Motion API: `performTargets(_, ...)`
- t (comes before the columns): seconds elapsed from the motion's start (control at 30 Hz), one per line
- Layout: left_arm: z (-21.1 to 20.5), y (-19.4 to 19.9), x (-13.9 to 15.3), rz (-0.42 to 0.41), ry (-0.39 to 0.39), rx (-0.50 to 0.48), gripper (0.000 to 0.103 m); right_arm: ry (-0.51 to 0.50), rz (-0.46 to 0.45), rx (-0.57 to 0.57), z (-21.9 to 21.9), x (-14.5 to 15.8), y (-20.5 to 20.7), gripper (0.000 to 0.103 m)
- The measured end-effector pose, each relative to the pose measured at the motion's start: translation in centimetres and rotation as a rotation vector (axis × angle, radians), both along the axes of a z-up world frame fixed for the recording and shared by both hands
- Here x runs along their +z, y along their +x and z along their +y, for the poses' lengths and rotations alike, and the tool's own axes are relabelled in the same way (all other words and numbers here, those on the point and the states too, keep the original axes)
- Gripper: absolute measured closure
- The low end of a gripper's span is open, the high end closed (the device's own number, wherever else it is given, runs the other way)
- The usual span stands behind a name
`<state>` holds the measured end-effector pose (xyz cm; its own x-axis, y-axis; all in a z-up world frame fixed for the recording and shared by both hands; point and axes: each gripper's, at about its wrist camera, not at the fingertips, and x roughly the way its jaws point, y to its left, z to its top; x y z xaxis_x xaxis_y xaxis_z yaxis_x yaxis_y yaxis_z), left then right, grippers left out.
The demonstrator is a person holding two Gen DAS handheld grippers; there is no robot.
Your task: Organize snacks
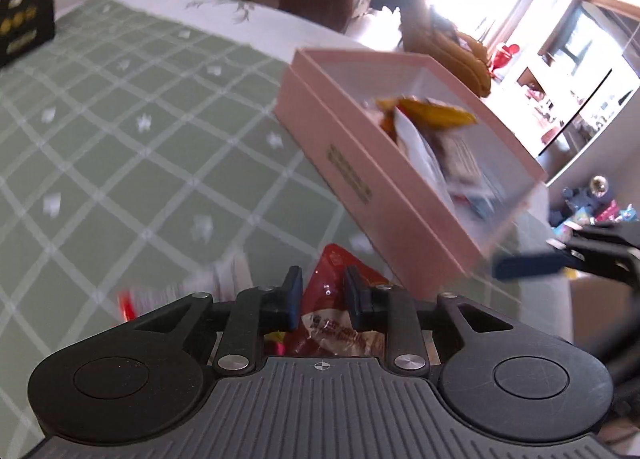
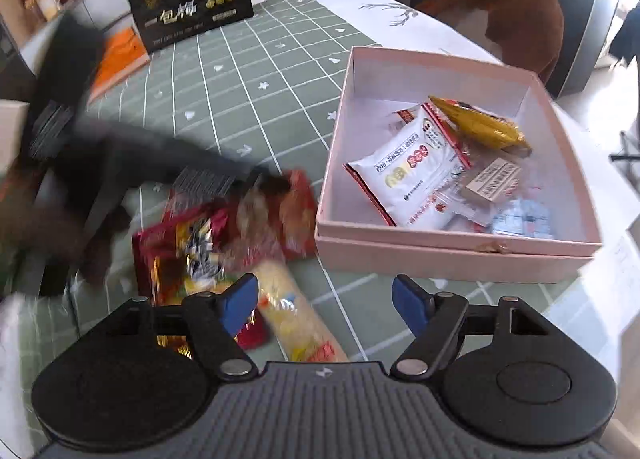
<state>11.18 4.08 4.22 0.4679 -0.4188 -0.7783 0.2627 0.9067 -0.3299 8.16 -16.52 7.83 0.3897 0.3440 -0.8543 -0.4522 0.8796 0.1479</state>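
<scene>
A pink box point(image 2: 452, 255) sits on the green checked tablecloth and holds several snack packets, among them a white one point(image 2: 412, 175) and a yellow one point(image 2: 480, 127). The box also shows in the left wrist view point(image 1: 360, 187). My left gripper point(image 1: 322, 295) is shut on a red snack packet point(image 1: 340, 315) just left of the box. In the right wrist view it is a blurred dark shape point(image 2: 256, 179) over the loose snack pile point(image 2: 224, 239). My right gripper point(image 2: 324, 303) is open and empty, above a yellow packet point(image 2: 292, 315) in front of the box.
A black gift box point(image 2: 192, 15) stands at the far side of the table beside an orange packet point(image 2: 120, 55). A brown chair point(image 2: 512, 7) stands behind the table. The table edge runs just right of the pink box.
</scene>
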Motion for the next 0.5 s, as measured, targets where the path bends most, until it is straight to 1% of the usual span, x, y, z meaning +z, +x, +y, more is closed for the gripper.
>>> performTargets(0.07, 0.5, -0.9, -0.1, 0.061, -0.06, -0.011, 0.076, 0.039, 0.022, 0.033, 0.7, -0.6, 0.6, 0.023)
performTargets(0.1, 0.6, -1.2, -0.1, 0.072, -0.07, -0.01, 0.076, 0.036, 0.03, 0.061, 1.8, -1.0, 0.7, 0.022)
performTargets(0.13, 0.8, -1.6, 0.2, 0.076, -0.06, -0.005, 0.076, 0.022, 0.036, 0.094, 2.6, -1.4, 0.7, 0.022)
performTargets(0.23, 0.9, -2.2, 1.2, 0.061, 0.022, 0.035, 0.076, -0.025, 0.039, 0.148, 4.7, -2.8, 0.3, 0.022)
performTargets(0.3, 0.9, -2.3, 1.8, 0.055, 0.028, 0.05, 0.076, -0.051, 0.041, 0.161, 5.8, -3.7, 0.3, 0.022)
performTargets(0.37, 0.7, -2.6, 2.3, 0.044, 0.033, 0.05, 0.076, -0.067, 0.011, 0.154, 6.3, -4.0, 0.0, 0.023)
performTargets(0.43, 0.6, -2.8, 2.7, 0.024, 0.04, 0.05, 0.076, -0.082, 0.006, 0.138, 6.4, -3.9, -0.2, 0.031)
performTargets(0.5, 1.2, -2.6, 3.1, -0.015, 0.037, 0.093, 0.075, -0.08, 0.023, 0.107, 6.0, -3.9, 0.1, 0.033)
